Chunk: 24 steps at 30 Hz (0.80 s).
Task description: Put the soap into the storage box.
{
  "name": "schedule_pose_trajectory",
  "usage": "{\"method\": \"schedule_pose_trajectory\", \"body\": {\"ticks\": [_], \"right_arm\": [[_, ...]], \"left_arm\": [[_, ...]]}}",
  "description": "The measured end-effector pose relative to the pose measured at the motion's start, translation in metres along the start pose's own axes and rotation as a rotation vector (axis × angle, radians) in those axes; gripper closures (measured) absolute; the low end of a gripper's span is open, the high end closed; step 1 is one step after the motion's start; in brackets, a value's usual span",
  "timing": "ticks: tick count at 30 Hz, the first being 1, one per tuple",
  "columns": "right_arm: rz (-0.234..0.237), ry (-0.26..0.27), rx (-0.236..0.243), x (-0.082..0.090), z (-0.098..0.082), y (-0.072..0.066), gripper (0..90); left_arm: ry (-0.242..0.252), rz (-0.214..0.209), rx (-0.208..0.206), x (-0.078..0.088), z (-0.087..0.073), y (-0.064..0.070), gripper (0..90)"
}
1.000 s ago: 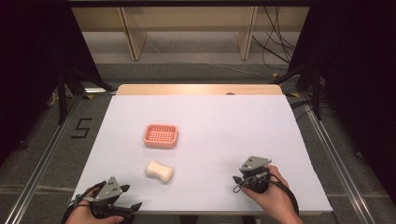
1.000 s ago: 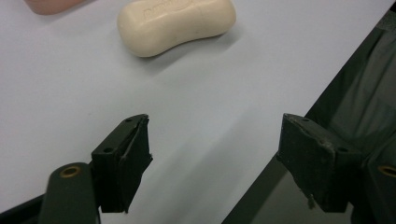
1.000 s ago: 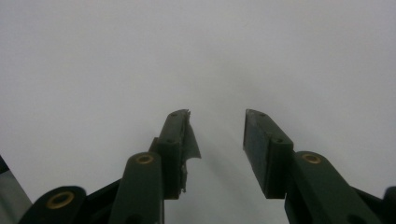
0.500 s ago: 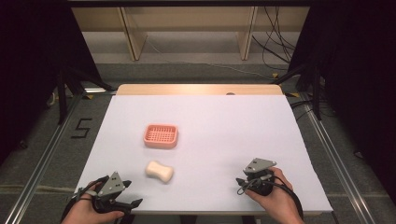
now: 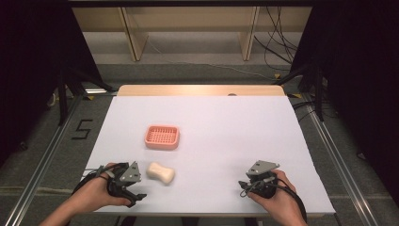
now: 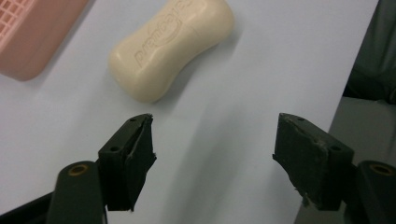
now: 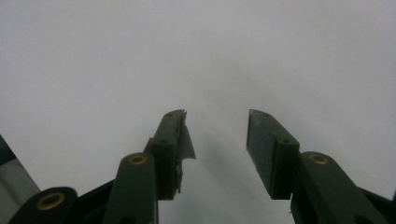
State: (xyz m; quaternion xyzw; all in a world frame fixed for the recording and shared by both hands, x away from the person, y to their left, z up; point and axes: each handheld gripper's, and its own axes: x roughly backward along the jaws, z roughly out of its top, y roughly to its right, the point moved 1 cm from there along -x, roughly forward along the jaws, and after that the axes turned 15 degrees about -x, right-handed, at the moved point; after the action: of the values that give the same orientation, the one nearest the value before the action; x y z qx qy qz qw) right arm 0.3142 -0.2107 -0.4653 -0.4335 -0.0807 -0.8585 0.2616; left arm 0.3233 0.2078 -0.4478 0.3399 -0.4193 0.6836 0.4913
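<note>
Left gripper (image 5: 136,194): jaws spread wide, just narrowing, nothing between them.
Soap (image 5: 161,173): flat on table (image 5: 226,127), just right of the left gripper, near the pink tray (image 5: 162,136).
Right gripper (image 5: 242,186): jaws apart, nothing between them.

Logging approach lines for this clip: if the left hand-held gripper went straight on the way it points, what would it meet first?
Probably the soap bar, lying just ahead of the left hand-held gripper and slightly toward its left jaw. Its jaws are open with nothing between them and have just been closing a little. The pink soap dish lies farther off.
</note>
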Motion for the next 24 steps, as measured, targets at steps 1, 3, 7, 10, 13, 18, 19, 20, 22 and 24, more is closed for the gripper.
{"method": "schedule_pose_trajectory", "body": {"ticks": [1, 3, 7, 10, 13, 18, 19, 20, 22, 24], "right_arm": [[0.000, 0.000, 0.001, 0.000, 0.000, 0.000, 57.3], [0.001, -0.002, 0.010, 0.000, 0.000, 0.001, 57.1], [0.008, -0.011, -0.004, 0.000, -0.001, 0.000, 56.6], [0.006, -0.006, 0.008, 0.000, -0.001, 0.001, 56.4], [0.006, -0.008, 0.006, -0.001, -0.002, 0.001, 56.4], [0.004, -0.015, -0.005, 0.001, -0.004, 0.000, 56.4], [0.007, -0.014, -0.006, 0.001, -0.004, 0.000, 56.4], [0.007, -0.014, -0.006, 0.001, -0.004, 0.000, 56.4], [0.014, -0.005, 0.003, 0.000, -0.005, 0.001, 56.4], [0.014, -0.011, -0.008, 0.001, -0.005, 0.001, 56.4]], "left_arm": [[0.007, 0.006, -0.003, -0.001, 0.002, -0.003, 28.0], [-0.002, -0.006, -0.020, -0.002, 0.005, -0.008, 28.0], [-0.036, -0.036, -0.082, -0.005, 0.013, -0.018, 28.0], [-0.049, -0.048, -0.115, -0.007, 0.020, -0.025, 28.3], [-0.072, -0.063, -0.163, -0.010, 0.026, -0.031, 28.9], [-0.090, -0.075, -0.222, -0.016, 0.037, -0.038, 29.2], [-0.090, -0.079, -0.231, -0.017, 0.039, -0.039, 29.3], [-0.090, -0.079, -0.231, -0.017, 0.039, -0.039, 29.3], [-0.093, -0.101, -0.265, -0.021, 0.044, -0.042, 29.4], [-0.095, -0.111, -0.283, -0.025, 0.047, -0.043, 29.6]]}}
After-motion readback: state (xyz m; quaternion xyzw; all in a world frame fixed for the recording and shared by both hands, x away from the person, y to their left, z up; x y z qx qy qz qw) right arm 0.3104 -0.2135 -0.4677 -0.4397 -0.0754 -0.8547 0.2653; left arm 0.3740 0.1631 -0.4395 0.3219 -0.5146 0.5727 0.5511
